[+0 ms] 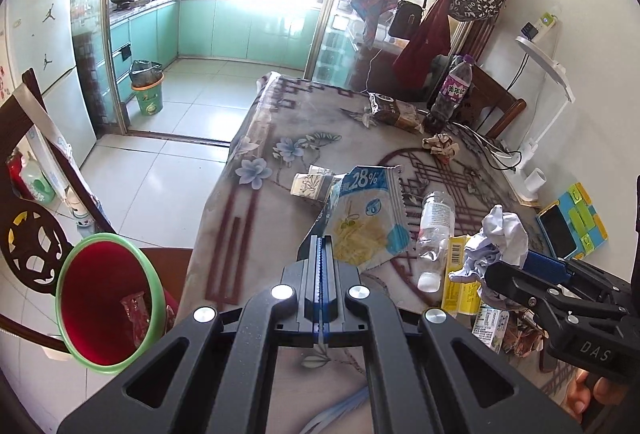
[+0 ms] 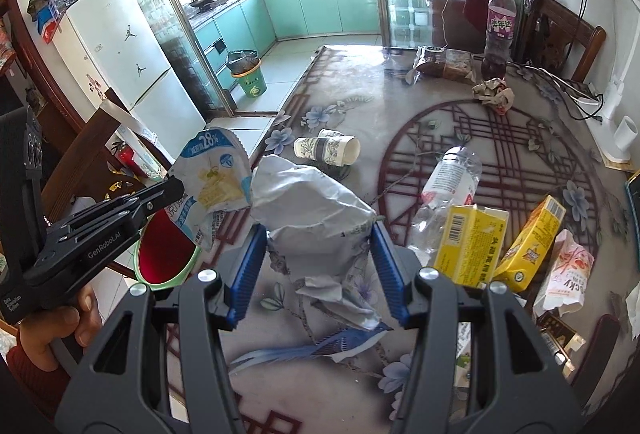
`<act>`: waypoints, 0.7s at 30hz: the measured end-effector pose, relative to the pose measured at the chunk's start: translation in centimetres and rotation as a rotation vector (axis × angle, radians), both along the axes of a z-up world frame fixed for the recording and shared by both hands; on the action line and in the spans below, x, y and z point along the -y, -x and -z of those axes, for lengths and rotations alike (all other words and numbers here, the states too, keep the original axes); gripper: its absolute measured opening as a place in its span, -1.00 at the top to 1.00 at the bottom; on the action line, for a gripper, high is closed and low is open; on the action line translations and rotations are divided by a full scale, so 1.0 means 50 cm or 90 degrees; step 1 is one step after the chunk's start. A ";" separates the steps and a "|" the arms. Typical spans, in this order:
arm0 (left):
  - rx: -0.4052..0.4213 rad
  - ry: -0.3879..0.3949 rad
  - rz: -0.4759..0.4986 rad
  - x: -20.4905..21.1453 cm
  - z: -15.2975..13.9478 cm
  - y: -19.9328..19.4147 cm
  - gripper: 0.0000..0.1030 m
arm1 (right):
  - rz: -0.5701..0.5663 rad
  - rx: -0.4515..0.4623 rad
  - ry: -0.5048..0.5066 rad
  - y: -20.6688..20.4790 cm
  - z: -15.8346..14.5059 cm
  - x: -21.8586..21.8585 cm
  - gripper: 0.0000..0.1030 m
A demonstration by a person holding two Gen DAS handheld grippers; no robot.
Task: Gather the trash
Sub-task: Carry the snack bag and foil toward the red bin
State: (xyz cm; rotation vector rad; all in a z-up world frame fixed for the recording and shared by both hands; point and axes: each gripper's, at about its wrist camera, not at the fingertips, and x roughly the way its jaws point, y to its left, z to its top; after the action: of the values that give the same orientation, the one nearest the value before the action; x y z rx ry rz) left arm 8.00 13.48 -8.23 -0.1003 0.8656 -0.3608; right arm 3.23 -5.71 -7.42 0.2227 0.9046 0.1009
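- Left wrist view: your left tongs (image 1: 322, 246) are pressed together, pinching the blue-and-white snack bag (image 1: 366, 218) above the desk's (image 1: 256, 138) left edge; the red bin (image 1: 110, 298) sits beyond that edge
- Your right tongs (image 2: 318, 266) pinch crumpled grey paper (image 2: 308, 210) over the desk's near edge

Both tools are matte black plastic frames with triangular cut-outs, round silver screw heads at the pivots and ribbed blue pads on the fingers. The left gripper (image 2: 176, 188) carries white "GenRobot.AI" lettering on its side, and the right gripper (image 1: 486, 276) shows "DAS" on its body. A dark red sleeve (image 2: 28, 378) covers the wrist behind the left hand (image 2: 56, 318).
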 end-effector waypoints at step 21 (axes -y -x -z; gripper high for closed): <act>-0.006 -0.004 -0.068 -0.136 0.023 -0.028 1.00 | -0.060 0.006 0.011 -0.057 0.000 -0.130 -0.01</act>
State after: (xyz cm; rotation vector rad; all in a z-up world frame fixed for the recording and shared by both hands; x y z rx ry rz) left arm 9.38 20.25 -9.36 -0.1416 0.8672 -0.2580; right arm 6.06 0.78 -7.41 0.1631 0.9059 0.1816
